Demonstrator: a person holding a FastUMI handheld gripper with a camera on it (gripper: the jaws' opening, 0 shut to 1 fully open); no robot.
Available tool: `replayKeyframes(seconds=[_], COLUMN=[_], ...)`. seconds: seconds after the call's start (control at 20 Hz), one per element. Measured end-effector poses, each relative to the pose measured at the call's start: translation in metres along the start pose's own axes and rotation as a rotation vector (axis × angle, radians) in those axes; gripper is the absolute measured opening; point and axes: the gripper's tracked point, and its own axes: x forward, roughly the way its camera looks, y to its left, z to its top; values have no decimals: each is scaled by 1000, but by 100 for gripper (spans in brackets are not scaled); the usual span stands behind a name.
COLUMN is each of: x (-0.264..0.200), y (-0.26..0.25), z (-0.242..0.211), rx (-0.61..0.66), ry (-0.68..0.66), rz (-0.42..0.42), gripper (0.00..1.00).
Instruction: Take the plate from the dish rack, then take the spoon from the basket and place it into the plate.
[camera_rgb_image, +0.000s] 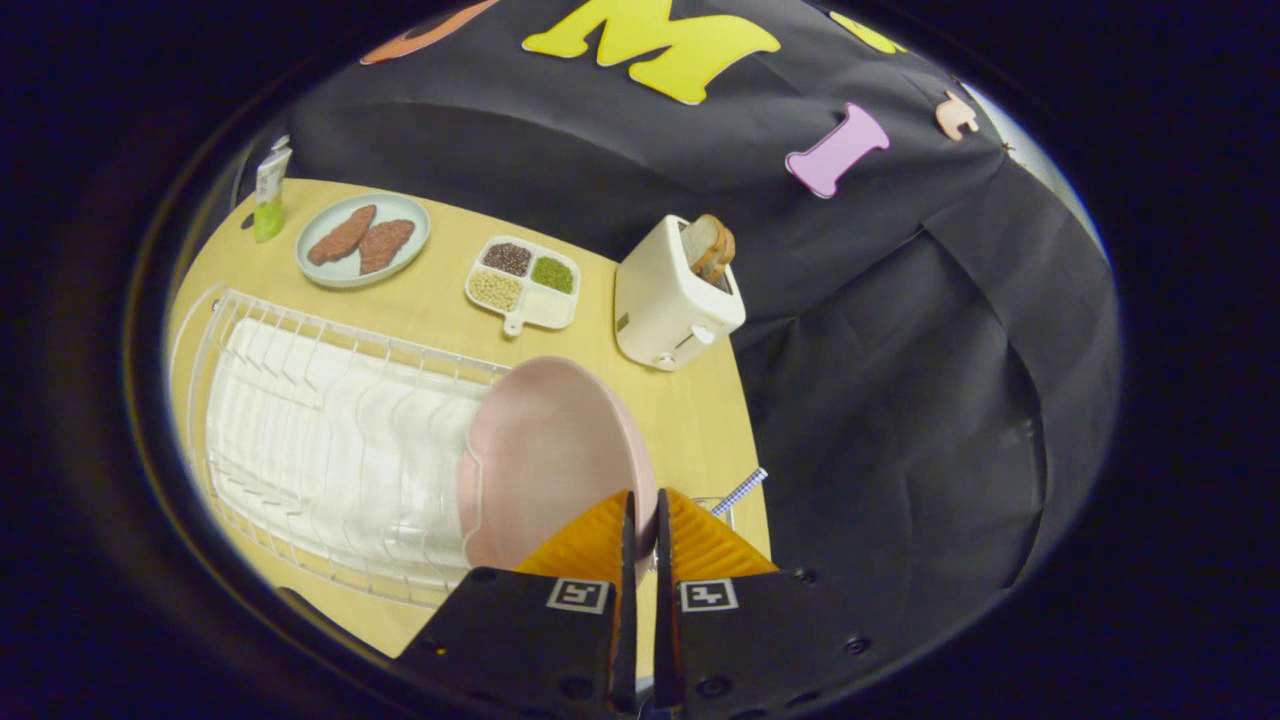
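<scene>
The claw (643, 510), low in the frame's centre, is clamped narrowly on the rim of the round pink plate (545, 460), which stands beside the white wire dish rack (330, 450) at lower left.

The plate (545, 460) stands on edge at the near end of the dish rack (330, 450) on the table (690, 420), its rim caught between the gripper (645, 500) fingers, which are closed on it. Beyond the rack sit a plate of food (362, 240) and a divided tray (523, 282) side by side, a tube (269, 195) left of them, and the toaster (672, 298) with bread (710, 246) in it right of the tray. A spoon handle (740, 491) pokes up just right of the fingers.
</scene>
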Motion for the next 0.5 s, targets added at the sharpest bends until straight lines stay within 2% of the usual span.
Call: replayKeyframes(seconds=[0.25,0.5], x=[-10,-15], y=[1,-4], z=[-2,-8], rx=[16,46], ry=[-9,-8], rz=[-40,-39], gripper=[11,11])
